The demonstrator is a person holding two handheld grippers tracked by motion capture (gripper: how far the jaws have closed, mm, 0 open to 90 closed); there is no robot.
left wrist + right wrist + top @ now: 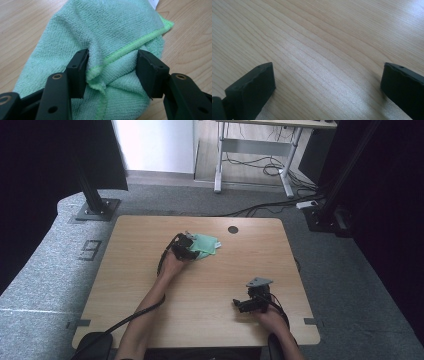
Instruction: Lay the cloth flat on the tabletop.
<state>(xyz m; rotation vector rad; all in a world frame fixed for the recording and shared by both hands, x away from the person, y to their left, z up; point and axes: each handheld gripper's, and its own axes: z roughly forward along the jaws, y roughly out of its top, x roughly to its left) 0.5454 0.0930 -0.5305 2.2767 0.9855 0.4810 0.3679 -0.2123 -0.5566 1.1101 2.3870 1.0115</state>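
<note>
A light green microfibre cloth (206, 245) lies bunched on the wooden table (150, 285), a little behind its middle. My left gripper (192, 251) reaches onto its near edge. In the left gripper view a raised fold of the cloth (107, 32) with a bright green hem sits between the two black jaws of this gripper (112, 70), which stand apart beside the fold and do not pinch it. My right gripper (240, 305) rests near the table's front right. Its jaws (328, 82) are wide open over bare wood (324, 37), with nothing between them.
A small round dark hole (233, 229) sits in the tabletop just right of the cloth. Beyond the table stand a black post on a base plate (95, 210), a white desk frame (255, 150) and loose floor cables (270, 167).
</note>
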